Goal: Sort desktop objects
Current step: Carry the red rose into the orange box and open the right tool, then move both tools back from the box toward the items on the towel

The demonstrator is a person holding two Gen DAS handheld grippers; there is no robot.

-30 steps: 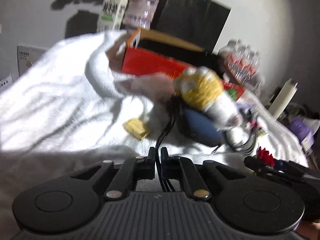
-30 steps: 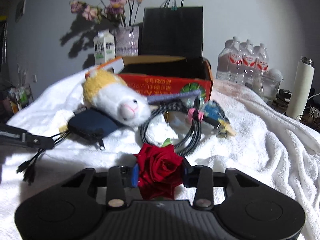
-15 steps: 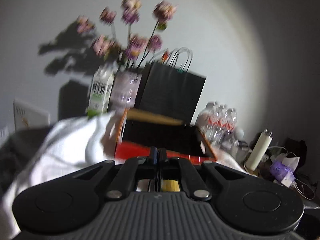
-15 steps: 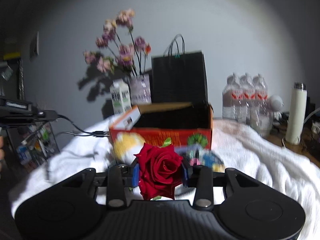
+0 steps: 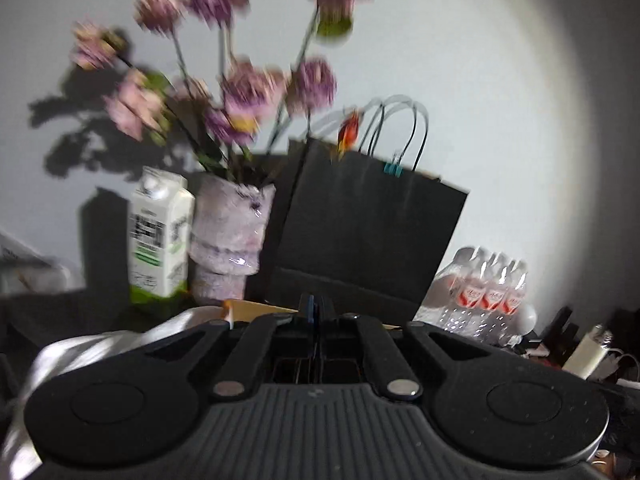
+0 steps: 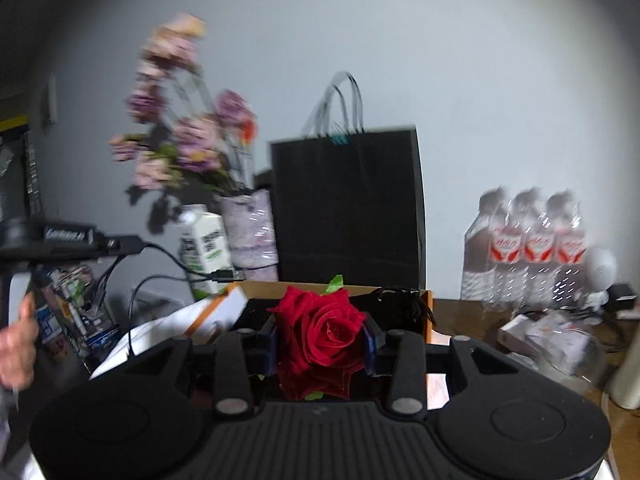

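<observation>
Pinched between the blue pads of the right gripper [image 6: 322, 344]: a red rose [image 6: 320, 332], bloom facing the camera, low at 6 o'clock in the right wrist view, lifted clear of the worktop [image 6: 460, 316]. Light, soft, easily bruised; petals likely to crush or shed under a harder squeeze. Gripped across the bloom itself as far as can be told, with the stem hidden below; better taken lower, by the stem or base, if regripped. One green leaf poking out at 12 o'clock of the bloom.

Pressed together on a thin black cable [image 6: 168, 256]: the left gripper [image 5: 314, 308], seen from the side at 9 o'clock in the right wrist view, plug ends dangling to its right. Limp, light, prone to swing and snag; no risk of breaking, but hard to aim.

Just beyond the rose, toward 12 o'clock: an open cardboard box [image 6: 428, 308] with orange sides, something black already inside near its right rim. Probably the drop place for both, judged by the heading alone.

Behind the box at 12 o'clock: a tall black paper bag [image 6: 348, 208]. At 10 o'clock: a vase [image 6: 252, 228] of pink and purple flowers [image 6: 180, 148], with a milk carton [image 6: 208, 248] just beside it. Tippable, and close to the dangling plugs. At 2 o'clock: a pack of 3 water bottles [image 6: 532, 248], well apart. At 8 o'clock: a white towel [image 6: 160, 328] and a person's hand [image 6: 16, 344].
</observation>
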